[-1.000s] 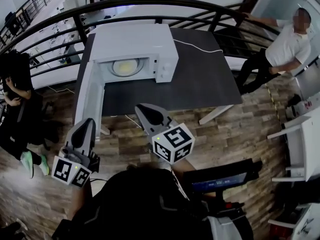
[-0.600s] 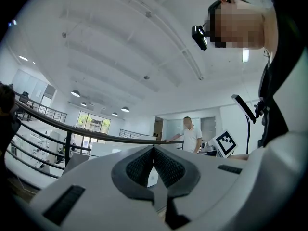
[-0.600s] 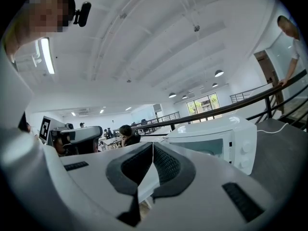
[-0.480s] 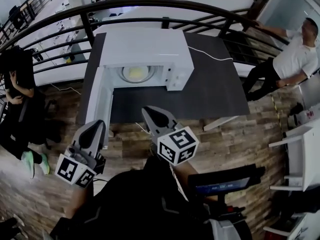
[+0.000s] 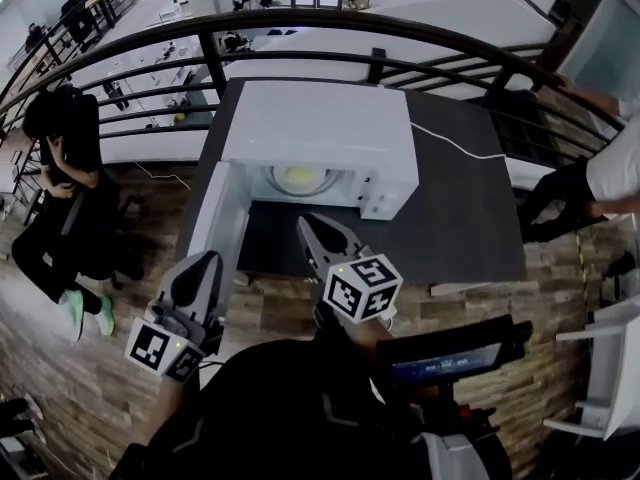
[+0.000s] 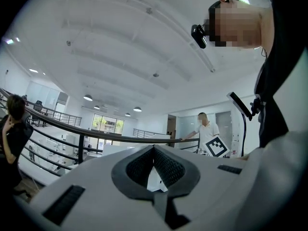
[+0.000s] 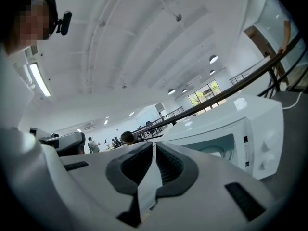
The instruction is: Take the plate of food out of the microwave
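Black cloth of the wearer's top (image 5: 290, 408) fills the bottom edge of the head view. Just ahead of it, the left gripper (image 5: 205, 260) hangs low on the left over the wooden floor (image 5: 470, 298). Its jaws are pressed together at the tips with nothing between them, as the left gripper view shows (image 6: 154, 150). The right gripper (image 5: 308, 222) reaches a little further forward, its tips over the near edge of the dark table (image 5: 470, 218). Its jaws are clenched too and grasp nothing (image 7: 154, 147).

On the table stands the white microwave (image 5: 320, 123), its door (image 5: 222, 230) swung wide open to the left and pointing back toward the wearer. The plate of food (image 5: 300, 178) sits inside the lit cavity, on the microwave's floor, well apart from both grippers. A white cable (image 5: 462, 148) trails from the microwave's back corner across the tabletop.

Behind the table curves a black railing (image 5: 330, 18). A person in dark clothes (image 5: 65, 168) stands at the far left on the floor, and another person's arm and leg (image 5: 600, 173) show at the right edge.
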### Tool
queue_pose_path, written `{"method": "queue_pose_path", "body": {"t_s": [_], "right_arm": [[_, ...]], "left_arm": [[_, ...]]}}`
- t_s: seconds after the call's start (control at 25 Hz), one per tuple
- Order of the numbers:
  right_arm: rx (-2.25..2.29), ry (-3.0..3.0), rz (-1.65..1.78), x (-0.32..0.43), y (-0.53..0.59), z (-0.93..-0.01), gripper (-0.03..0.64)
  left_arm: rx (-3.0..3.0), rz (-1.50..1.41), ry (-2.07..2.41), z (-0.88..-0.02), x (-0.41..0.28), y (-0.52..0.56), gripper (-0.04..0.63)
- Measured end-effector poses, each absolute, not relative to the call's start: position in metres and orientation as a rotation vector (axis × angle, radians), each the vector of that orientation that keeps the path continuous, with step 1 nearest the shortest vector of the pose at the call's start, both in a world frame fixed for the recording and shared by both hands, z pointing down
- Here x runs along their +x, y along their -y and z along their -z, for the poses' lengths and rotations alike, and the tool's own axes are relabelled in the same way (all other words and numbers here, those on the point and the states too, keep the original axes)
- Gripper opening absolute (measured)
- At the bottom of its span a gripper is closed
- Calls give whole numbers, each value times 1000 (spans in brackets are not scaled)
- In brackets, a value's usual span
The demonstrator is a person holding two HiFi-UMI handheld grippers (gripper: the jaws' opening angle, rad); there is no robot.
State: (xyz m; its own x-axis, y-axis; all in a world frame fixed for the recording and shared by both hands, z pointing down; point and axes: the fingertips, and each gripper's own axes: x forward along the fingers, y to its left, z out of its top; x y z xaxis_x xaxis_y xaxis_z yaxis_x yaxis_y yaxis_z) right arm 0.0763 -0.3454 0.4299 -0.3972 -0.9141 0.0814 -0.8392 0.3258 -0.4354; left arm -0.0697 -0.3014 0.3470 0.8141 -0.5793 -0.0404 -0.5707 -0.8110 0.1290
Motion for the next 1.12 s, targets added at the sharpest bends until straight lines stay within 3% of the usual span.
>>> {"method": "queue_pose_path", "body": {"t_s": [0.6, 0.76, 1.12], "right_arm": [[-1443, -1877, 1306, 113, 421, -559, 84], [-1389, -1708, 1402, 118, 429, -598, 163], [-1344, -1530, 1566, 124, 458, -658, 248]], "left_arm": [[2817, 24, 1184, -360, -74, 330, 5], [2833, -36, 1223, -365, -71, 331, 5], [2738, -30, 1318, -373, -73, 338, 5]]}}
